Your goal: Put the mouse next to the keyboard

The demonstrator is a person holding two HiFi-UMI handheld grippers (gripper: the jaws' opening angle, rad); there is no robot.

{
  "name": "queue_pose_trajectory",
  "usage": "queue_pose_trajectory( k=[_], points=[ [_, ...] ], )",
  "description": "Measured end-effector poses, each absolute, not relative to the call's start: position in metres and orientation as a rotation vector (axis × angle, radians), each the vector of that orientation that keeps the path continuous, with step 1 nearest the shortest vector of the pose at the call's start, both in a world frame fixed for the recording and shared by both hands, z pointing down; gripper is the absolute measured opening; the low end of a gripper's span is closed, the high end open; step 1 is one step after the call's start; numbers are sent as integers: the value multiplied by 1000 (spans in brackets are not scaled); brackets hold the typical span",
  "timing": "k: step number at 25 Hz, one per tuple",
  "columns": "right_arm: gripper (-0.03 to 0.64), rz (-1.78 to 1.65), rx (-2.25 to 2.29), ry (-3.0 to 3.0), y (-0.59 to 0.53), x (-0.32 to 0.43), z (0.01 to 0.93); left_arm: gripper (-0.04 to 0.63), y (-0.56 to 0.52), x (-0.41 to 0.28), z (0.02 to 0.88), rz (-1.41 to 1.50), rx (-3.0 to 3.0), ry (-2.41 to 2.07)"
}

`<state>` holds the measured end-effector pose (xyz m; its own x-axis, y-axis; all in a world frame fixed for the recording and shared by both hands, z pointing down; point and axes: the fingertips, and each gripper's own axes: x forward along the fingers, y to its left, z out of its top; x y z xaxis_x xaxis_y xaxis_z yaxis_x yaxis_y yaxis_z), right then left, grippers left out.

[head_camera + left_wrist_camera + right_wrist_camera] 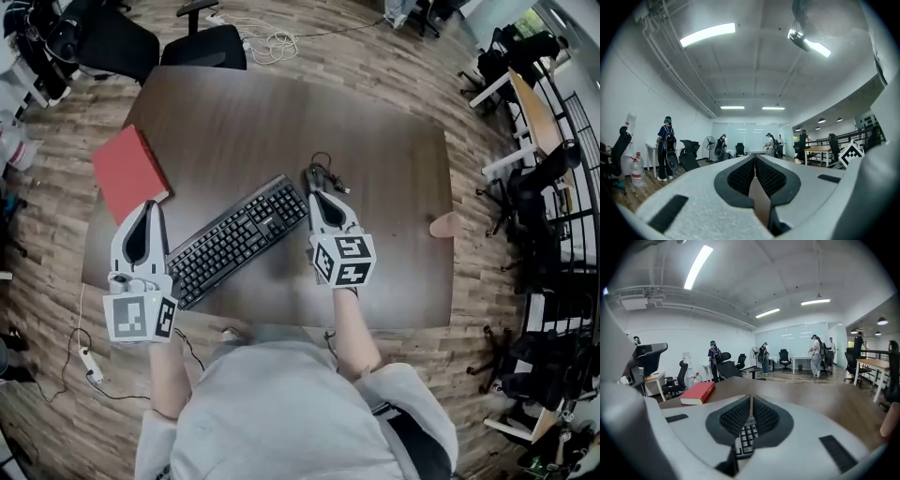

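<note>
Broadly, we see a dark wooden table (394,159) filling the middle of the head view, its near edge just ahead of the person's body; bare top runs from the centre out to the right edge, where a small pinkish object (445,225) sits. A black keyboard (239,239) lies slantwise at centre, its lower left end close to the near edge. A red book (129,173) lies at the upper left, by the table's left edge, apart from the keyboard. The left gripper (151,206) hangs at the lower left, below the book; its own view shows its pads (740,176) pressed together at the tips with nothing between them, and looks out across the room, not at the table. The right gripper (313,194) is over the keyboard's upper right end; its pads (733,417) are likewise pressed together on nothing, with keyboard keys showing below them and the book beyond at left. The mouse (320,175), dark and small, appears only in the head view, right at the right gripper's tips beside the keyboard's upper right corner; we cannot tell whether they touch.
</note>
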<state>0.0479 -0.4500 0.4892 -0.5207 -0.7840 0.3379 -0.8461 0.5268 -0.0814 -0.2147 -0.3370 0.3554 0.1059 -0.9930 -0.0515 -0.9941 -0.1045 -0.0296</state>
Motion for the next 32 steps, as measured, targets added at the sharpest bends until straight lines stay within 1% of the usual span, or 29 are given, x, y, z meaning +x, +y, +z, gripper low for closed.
queue_pose_trajectory(
  k=[15, 32],
  points=[
    [23, 148, 1553, -2546, -347, 49, 413, 12, -274, -218, 335, 105, -2381, 1902],
    [23, -3, 1695, -2573, -270, 57, 362, 12, -228, -212, 314, 162, -2412, 1798]
  ],
)
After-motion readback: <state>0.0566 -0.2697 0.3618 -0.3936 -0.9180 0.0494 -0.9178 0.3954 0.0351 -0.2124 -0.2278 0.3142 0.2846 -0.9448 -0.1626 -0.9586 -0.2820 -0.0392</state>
